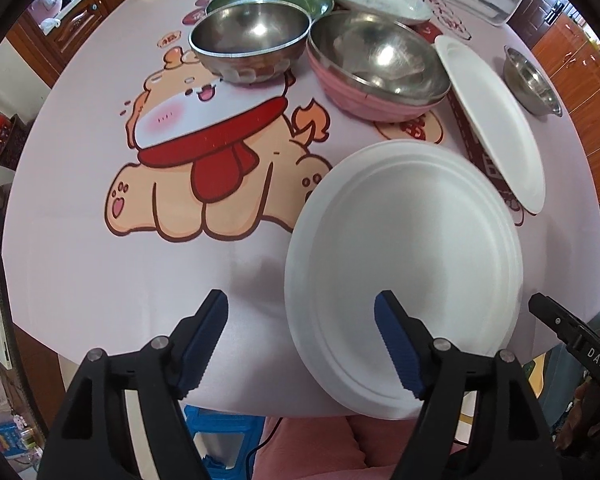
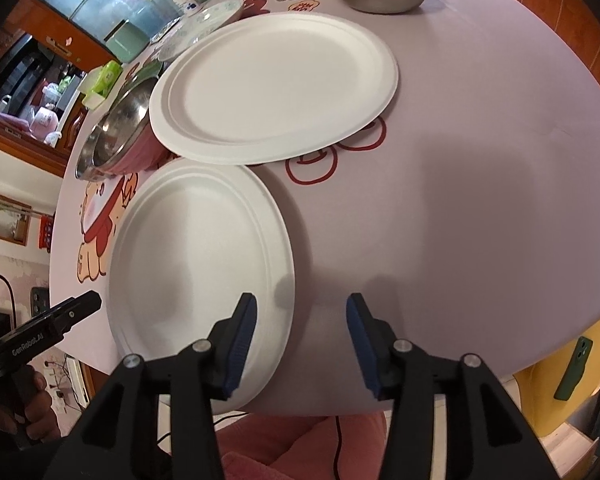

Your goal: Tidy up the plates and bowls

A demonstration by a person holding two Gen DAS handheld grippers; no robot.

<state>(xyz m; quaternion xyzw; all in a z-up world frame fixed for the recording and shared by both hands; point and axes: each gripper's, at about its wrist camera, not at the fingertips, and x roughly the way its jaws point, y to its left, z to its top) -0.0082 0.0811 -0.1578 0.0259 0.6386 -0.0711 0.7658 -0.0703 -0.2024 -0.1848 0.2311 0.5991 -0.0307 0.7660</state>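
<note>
In the left wrist view, the left gripper [image 1: 300, 344] stands at the bottom of the frame with its blue-padded jaws wide apart, gripping nothing. Its right finger [image 1: 396, 344] hangs over the near white round paper plate [image 1: 404, 264], which lies flat at the lower right on the pale pink cartoon-printed tablecloth [image 1: 140, 264]; whether the pad touches the plate cannot be told.

In the right wrist view, the right gripper [image 2: 300, 340] sits at the bottom centre with its jaws moderately apart and empty. Its left finger [image 2: 240, 340] overlaps the near plate's right rim, its right finger over bare cloth.

A second white paper plate [image 2: 276, 84] lies just beyond, its left edge propped on a steel-lined pink bowl [image 1: 376, 68]. A plain steel bowl [image 1: 252, 40] stands at upper centre.
</note>
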